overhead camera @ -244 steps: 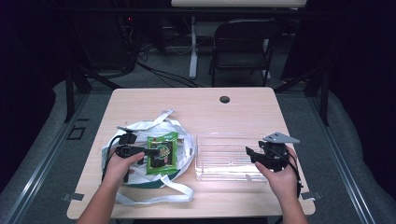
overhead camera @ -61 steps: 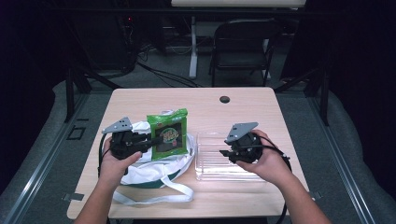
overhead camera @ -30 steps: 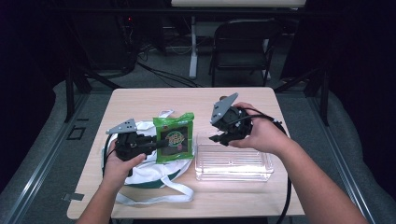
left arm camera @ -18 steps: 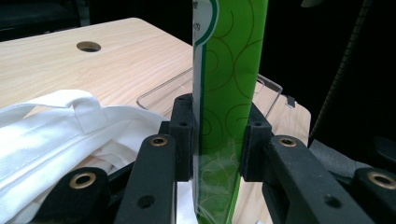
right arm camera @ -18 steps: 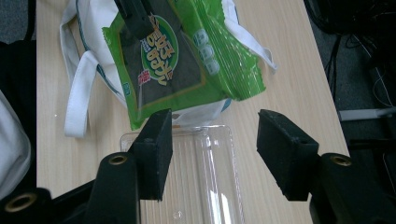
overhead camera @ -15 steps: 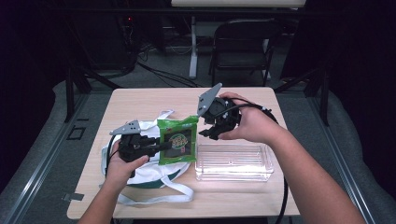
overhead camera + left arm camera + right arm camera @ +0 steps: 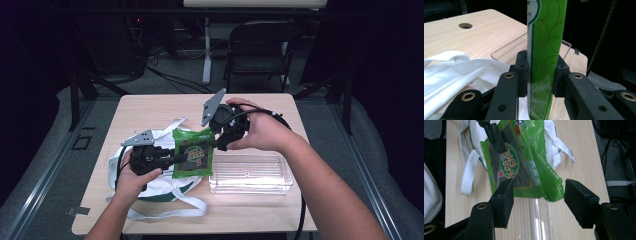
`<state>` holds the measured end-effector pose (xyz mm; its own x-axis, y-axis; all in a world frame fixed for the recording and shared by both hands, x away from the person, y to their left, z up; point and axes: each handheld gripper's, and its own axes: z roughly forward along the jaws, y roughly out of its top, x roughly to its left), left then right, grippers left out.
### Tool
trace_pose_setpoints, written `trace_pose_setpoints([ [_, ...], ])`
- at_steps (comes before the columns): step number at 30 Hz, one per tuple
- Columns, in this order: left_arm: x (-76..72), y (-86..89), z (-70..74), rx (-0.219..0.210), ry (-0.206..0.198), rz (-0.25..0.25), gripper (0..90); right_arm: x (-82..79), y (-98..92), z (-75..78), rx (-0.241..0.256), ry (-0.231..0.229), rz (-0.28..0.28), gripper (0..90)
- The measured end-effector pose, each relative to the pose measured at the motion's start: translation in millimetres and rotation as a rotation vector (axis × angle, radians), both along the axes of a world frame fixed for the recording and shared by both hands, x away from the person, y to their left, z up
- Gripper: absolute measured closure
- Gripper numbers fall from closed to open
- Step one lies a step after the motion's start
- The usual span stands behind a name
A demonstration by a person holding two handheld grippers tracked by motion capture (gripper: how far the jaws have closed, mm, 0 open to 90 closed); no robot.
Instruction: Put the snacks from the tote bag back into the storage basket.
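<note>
- High view: your left claw [image 7: 172, 159] is clamped on the left edge of the green snack packet [image 7: 193, 155] and holds it up off the desk [image 7: 150, 107].
- High view: the packet hangs above the white cloth bag [image 7: 165, 192], just left of the clear plastic bin [image 7: 251, 175].
- High view: your right claw [image 7: 218, 143] sits at the packet's upper right corner, your hand [image 7: 260, 131] wrapped over the body; whether it has bitten from this angle, cannot tell.
- High view: the bag's straps trail toward the desk's near edge; the bin lies on the desk right of the bag.
- Left claw view: both jaws are pressed flat against the packet [image 7: 545, 37], one on each face, the packet standing upright between them.
- Left claw view: the bag [image 7: 456, 67] lies low at left, the bin's rim [image 7: 509, 46] behind it, and a round hole [image 7: 465, 25] shows in the desk farther off.
- Right claw view: your right claw [image 7: 537, 195] stands spread wide, nothing in it; the packet's corner [image 7: 551, 192] lies between the jaws, touching neither.
- Right claw view: the left claw's jaw [image 7: 495, 137] pinches the packet's far edge; the bag and desk lie beneath, the bin's wall [image 7: 541, 220] near the bottom.
</note>
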<state>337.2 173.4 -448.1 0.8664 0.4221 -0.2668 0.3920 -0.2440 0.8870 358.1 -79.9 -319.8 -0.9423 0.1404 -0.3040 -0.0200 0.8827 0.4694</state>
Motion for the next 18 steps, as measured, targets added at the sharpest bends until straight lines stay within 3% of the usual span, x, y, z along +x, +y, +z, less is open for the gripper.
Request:
trace_pose_setpoints([
  [12, -4.6, -9.8, 1.3, 0.021, -0.026, -0.037, 72.3, -2.0, 14.3, -4.9, -0.046, 0.011, 0.036, 40.4],
  [18, -6.9, -12.9, 2.6, 0.03, -0.044, -0.046, 72.3, -3.7, 18.1, -7.6, -0.072, 0.042, 0.045, 44.5],
])
